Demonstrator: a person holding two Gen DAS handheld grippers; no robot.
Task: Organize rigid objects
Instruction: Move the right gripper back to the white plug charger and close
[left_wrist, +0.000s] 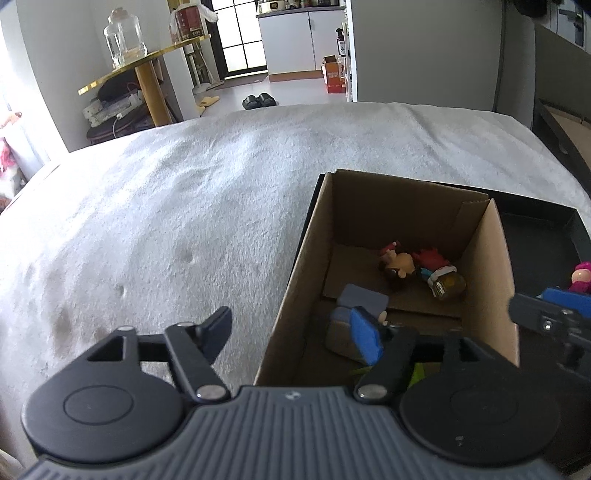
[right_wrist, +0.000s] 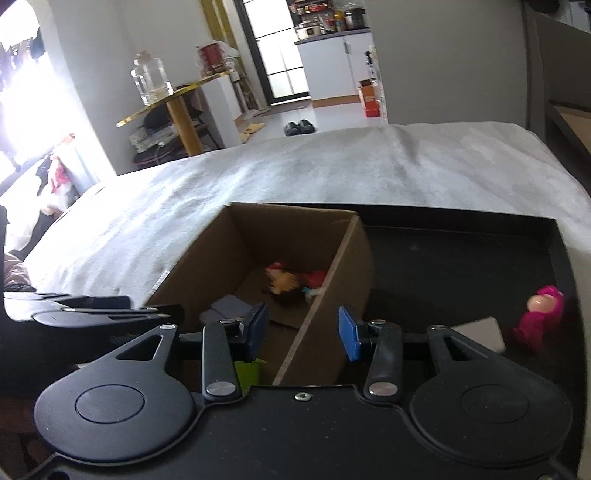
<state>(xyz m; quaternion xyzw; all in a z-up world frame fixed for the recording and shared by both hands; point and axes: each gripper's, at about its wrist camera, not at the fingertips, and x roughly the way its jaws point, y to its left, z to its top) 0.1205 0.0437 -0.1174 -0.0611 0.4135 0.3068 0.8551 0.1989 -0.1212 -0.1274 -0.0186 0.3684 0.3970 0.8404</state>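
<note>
Box (left_wrist: 495, 258) — matt cardboard; cover (left_wrist: 184, 192) — nubbly cloth.

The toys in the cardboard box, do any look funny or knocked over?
Yes. The figures in the cardboard box lie tumbled on their sides in a heap, not standing. One pink doll is still outside, on the black tray.

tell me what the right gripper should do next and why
Probably swing the right gripper rightward toward the pink figure: its jaws stand apart and empty, and the figure sits in the black tray, outside the box holding the toys.
</note>
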